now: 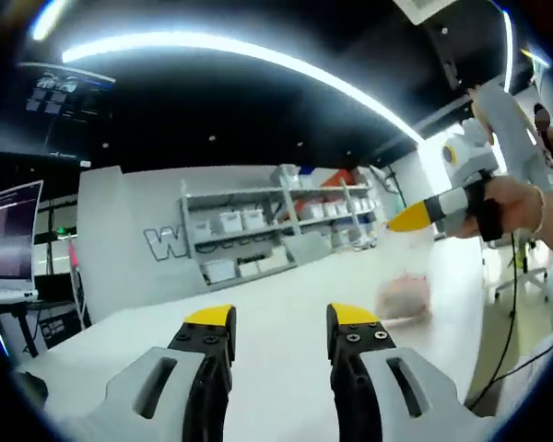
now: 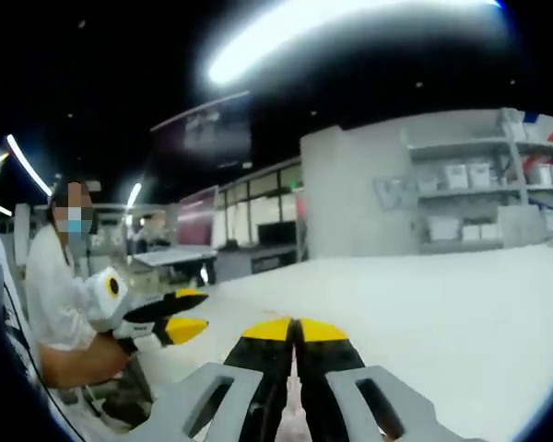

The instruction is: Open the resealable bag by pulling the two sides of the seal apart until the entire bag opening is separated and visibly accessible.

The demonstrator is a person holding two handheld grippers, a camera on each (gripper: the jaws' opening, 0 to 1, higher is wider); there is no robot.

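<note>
the resealable bag (image 1: 404,295) lies on the white table (image 1: 286,304) as a blurred, pale pinkish, crumpled lump, off to the right of the left gripper's jaws and well apart from them; its seal is too blurred to make out. the left gripper (image 1: 281,330) is held low over the table, released, its two jaws standing wide apart with bare tabletop between them; the jaws are black with yellow tips, set on smooth grey moulded bodies with slotted openings. in the left gripper view the right gripper (image 1: 408,218) comes in from the right, raised above the bag, a person's hand (image 1: 507,207) wrapped round its dark grip, its yellow tip pointing left. in the right gripper view that gripper's own jaws (image 2: 295,330) are clenched, yellow tips meeting with only a thin seam between them; nothing can be made out between them. the left gripper (image 2: 180,313) appears there at the left, jaws parted. behind the table stand a grey wall and metal shelves (image 1: 276,230) carrying white boxes.
</note>
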